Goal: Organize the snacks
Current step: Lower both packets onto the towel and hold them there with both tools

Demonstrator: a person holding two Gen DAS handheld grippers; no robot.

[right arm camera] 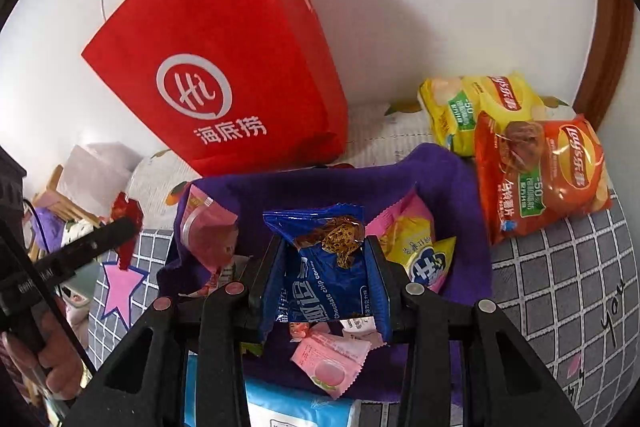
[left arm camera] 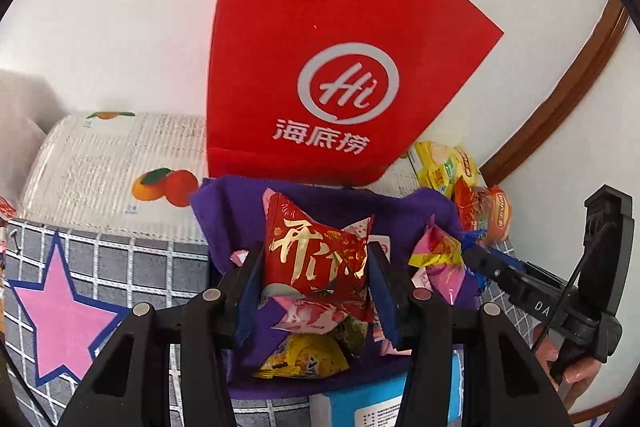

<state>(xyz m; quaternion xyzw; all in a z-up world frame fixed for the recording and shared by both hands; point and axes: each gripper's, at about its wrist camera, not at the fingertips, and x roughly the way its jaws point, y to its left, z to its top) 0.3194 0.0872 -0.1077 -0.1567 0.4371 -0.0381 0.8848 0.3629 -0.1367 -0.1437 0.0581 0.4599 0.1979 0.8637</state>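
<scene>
My left gripper (left arm camera: 316, 263) is shut on a red snack packet (left arm camera: 316, 251) with gold script, held above a purple cloth bin (left arm camera: 320, 203) of small snack packets. My right gripper (right arm camera: 326, 267) is shut on a blue chocolate chip cookie packet (right arm camera: 324, 259) above the same purple bin (right arm camera: 352, 179). Pink and yellow packets (right arm camera: 416, 247) lie inside it. The right gripper also shows at the right edge of the left wrist view (left arm camera: 480, 261), and the left gripper at the left of the right wrist view (right arm camera: 116, 231).
A tall red paper bag (left arm camera: 320, 67) stands behind the bin against the white wall. Yellow (right arm camera: 476, 107) and orange (right arm camera: 540, 171) Lay's chip bags lie to the right. A grey checked cloth (right arm camera: 560, 267) with a pink star (left arm camera: 60, 315) covers the table. A blue-white box (right arm camera: 288, 407) sits in front.
</scene>
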